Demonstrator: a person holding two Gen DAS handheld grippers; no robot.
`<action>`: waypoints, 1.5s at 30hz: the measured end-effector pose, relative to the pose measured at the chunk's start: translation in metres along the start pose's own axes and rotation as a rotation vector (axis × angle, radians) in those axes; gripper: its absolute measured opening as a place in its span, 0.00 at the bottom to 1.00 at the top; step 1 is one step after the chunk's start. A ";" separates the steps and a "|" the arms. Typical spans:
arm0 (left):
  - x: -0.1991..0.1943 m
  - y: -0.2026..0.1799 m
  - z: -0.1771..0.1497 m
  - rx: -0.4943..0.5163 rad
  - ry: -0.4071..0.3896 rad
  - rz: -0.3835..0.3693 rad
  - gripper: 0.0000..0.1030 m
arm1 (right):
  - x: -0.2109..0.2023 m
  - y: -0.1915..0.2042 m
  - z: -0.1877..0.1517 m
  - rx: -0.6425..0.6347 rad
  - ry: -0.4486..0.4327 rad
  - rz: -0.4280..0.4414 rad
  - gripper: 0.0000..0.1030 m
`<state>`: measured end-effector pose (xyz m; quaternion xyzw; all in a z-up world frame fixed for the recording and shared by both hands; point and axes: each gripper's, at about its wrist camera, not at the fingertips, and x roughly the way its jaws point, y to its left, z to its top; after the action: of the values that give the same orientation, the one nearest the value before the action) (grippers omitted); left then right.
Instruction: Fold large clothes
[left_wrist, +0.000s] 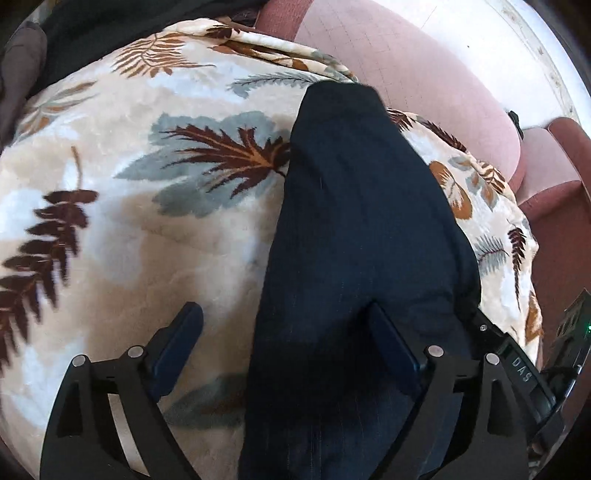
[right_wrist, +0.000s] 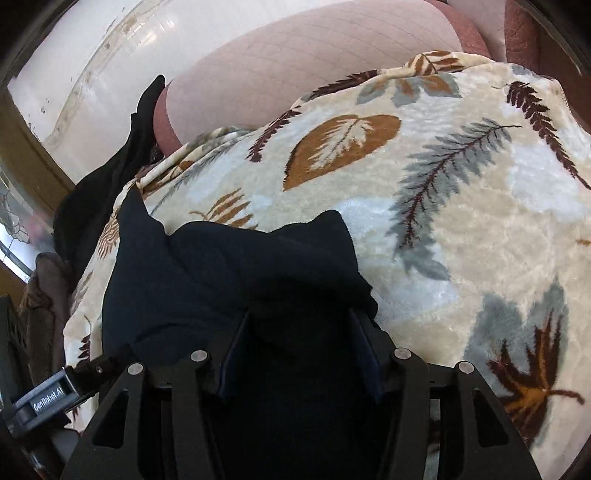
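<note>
A dark navy garment (left_wrist: 362, 236) lies as a long folded strip on a cream leaf-patterned blanket (left_wrist: 147, 240). My left gripper (left_wrist: 284, 314) is open, its jaws wide apart; the garment's near end runs between them and over the right finger. In the right wrist view the same garment (right_wrist: 229, 273) is bunched in front of my right gripper (right_wrist: 295, 317). Its jaws stand partly apart with dark cloth filling the gap between them and draped over the fingers. The left gripper's body (right_wrist: 44, 402) shows at the lower left of that view.
The blanket (right_wrist: 461, 229) covers a pink sofa (left_wrist: 424, 81) with a maroon armrest (left_wrist: 554, 177). A black cloth (right_wrist: 110, 158) and a brownish cloth (right_wrist: 48, 288) lie at the blanket's edge. More black fabric (left_wrist: 110, 33) lies beyond the blanket.
</note>
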<state>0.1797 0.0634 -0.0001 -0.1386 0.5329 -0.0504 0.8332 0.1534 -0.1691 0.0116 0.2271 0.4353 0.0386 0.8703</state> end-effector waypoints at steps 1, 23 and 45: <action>-0.008 0.000 -0.002 0.010 -0.004 0.000 0.88 | -0.016 -0.001 -0.002 0.019 -0.008 0.032 0.52; -0.074 0.001 -0.134 0.271 0.006 0.157 0.89 | -0.086 -0.023 -0.108 -0.184 0.208 -0.138 0.75; -0.107 -0.008 -0.161 0.364 -0.031 0.147 0.89 | -0.138 -0.052 -0.130 -0.111 0.185 -0.321 0.82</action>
<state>-0.0109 0.0517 0.0325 0.0530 0.5108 -0.0827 0.8541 -0.0393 -0.2052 0.0237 0.1021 0.5413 -0.0560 0.8327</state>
